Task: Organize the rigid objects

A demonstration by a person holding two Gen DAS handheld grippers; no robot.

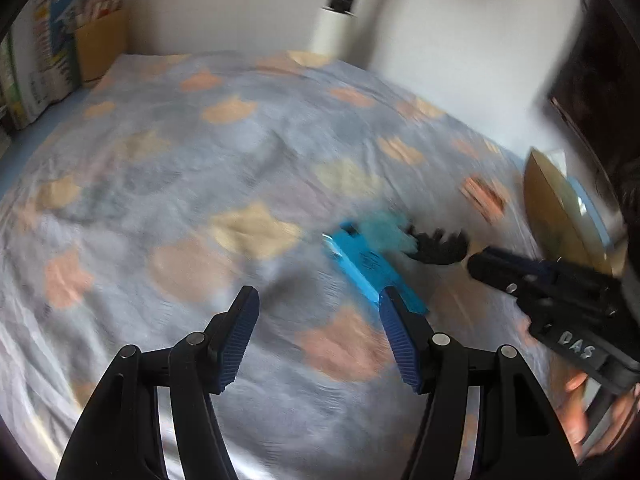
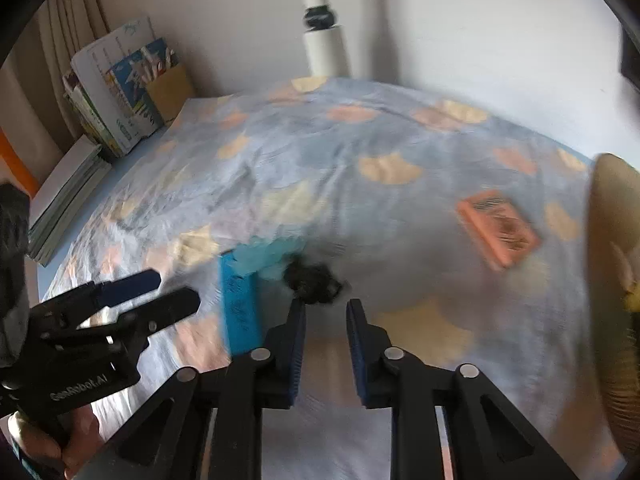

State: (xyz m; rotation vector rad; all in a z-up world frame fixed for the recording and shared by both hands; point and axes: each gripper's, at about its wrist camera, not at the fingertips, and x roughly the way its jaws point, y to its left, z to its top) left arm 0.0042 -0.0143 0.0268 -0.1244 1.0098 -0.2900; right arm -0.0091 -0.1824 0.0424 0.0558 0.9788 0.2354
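A blue box (image 1: pixel 360 264) (image 2: pixel 240 308) lies on the patterned bedspread (image 1: pixel 200 160), with a blurred teal item (image 1: pixel 384 232) (image 2: pixel 268 256) at its far end. Beside that lies a black toothed clip (image 1: pixel 438 246) (image 2: pixel 314 278). My right gripper (image 2: pixel 325 304) (image 1: pixel 478 260) has its jaws drawn close together with nothing between them, its tips just short of the clip. My left gripper (image 1: pixel 319 294) (image 2: pixel 176 290) stands open and holds nothing, its right finger over the blue box's near end. An orange box (image 1: pixel 482 196) (image 2: pixel 498 228) lies further right.
A woven basket (image 1: pixel 560 216) (image 2: pixel 612 280) stands at the bed's right edge. Books and cartons (image 1: pixel 52 52) (image 2: pixel 120 92) lean against the far-left wall, with a flat stack (image 2: pixel 68 196) below. A white pole (image 1: pixel 336 20) stands by the back wall.
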